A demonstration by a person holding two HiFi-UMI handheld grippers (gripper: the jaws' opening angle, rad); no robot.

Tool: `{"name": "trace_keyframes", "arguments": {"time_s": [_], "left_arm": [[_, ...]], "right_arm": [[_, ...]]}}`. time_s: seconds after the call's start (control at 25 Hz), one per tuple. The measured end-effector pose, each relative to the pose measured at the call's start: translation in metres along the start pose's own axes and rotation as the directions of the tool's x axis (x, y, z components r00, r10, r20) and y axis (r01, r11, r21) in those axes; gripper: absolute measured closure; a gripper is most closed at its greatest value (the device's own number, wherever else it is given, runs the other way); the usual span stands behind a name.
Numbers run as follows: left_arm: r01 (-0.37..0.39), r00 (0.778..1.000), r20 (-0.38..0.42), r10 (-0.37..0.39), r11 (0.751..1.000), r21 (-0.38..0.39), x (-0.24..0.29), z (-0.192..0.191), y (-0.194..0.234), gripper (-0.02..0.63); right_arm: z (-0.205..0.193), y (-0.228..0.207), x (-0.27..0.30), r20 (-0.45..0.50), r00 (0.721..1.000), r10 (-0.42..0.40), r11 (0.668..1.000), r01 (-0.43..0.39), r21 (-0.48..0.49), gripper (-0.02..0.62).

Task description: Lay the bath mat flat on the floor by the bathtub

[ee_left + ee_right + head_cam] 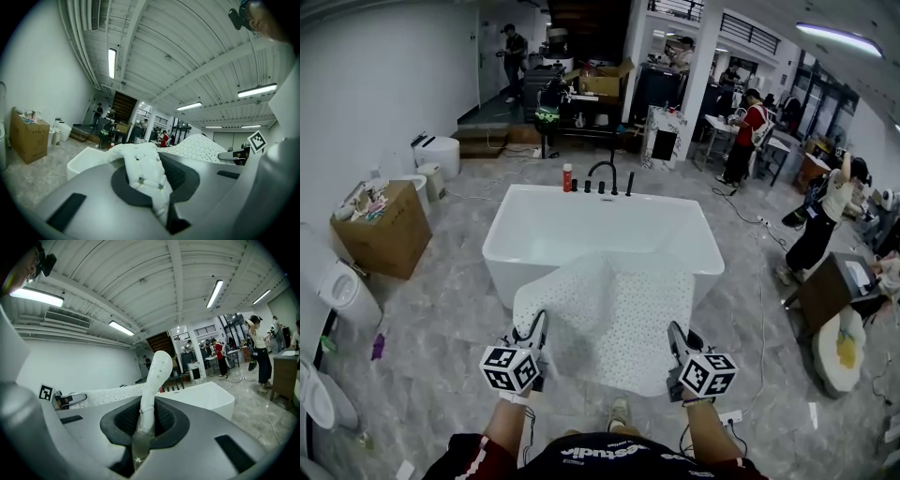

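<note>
- Left gripper point(534, 330): the jaws stand narrow and are clamped on a bunched corner of the bath mat point(609, 319). In the left gripper view the white nubbed material fills the gap between the pads.
- Right gripper point(677, 342): the jaws stand narrow and are clamped on the opposite near corner. In the right gripper view a folded tongue of mat rises out of the gap.
- Position of the mat: it is off the floor point(441, 309), in the lower middle of the head view. The near edge is stretched between the two grippers. The far edge lies over the near rim of the bathtub point(502, 246), at frame centre.
- Governing relation: the mat extends away from both sets of jaws, toward the top of the frame and the tub.
- Held edge: it runs left to right across the frame, roughly parallel to the tub's near wall.
- Gripper positions: both sit at about the same height in the frame, so neither is clearly nearer the tub. The held edge appears square to the tub, not skewed.
- Target zone: a strip of marble-pattern floor lies between the tub's near wall and the person's shoe point(619, 411), beneath the hanging sheet.
- Judgement for the coming move: the far edge must come off the rim before the mat can lie flat. This calls for both grippers to draw back toward the bottom of the frame and descend together.
- Risk: if one gripper leads, the mat is likely to land slanted to the tub or with a fold at the tub wall.
</note>
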State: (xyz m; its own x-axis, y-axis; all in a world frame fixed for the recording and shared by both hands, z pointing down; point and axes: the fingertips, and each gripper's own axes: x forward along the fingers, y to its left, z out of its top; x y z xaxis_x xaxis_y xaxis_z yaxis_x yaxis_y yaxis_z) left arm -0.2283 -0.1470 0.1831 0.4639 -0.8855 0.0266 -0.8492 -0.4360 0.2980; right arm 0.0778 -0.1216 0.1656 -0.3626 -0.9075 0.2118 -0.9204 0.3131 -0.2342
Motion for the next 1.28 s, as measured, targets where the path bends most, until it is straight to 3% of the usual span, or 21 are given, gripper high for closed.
{"name": "trace_keyframes", "arguments": {"time_s": [0.32,1.28], "left_arm": [[-0.008,1.0,0.009,0.008,1.0,0.029,0.032,0.009,-0.004,0.574],[-0.043,0.998,-0.049,0.045,0.998,0.043,0.187,-0.003,-0.015,0.574]], "right_arm": [[0.015,-0.018,0.027,0.025,0.999,0.029,1.0,-0.029,-0.005,0.549],[0.04,-0.155,0.12,-0.011,1.0,0.026,0.999,-0.026,0.019,0.549]]}}
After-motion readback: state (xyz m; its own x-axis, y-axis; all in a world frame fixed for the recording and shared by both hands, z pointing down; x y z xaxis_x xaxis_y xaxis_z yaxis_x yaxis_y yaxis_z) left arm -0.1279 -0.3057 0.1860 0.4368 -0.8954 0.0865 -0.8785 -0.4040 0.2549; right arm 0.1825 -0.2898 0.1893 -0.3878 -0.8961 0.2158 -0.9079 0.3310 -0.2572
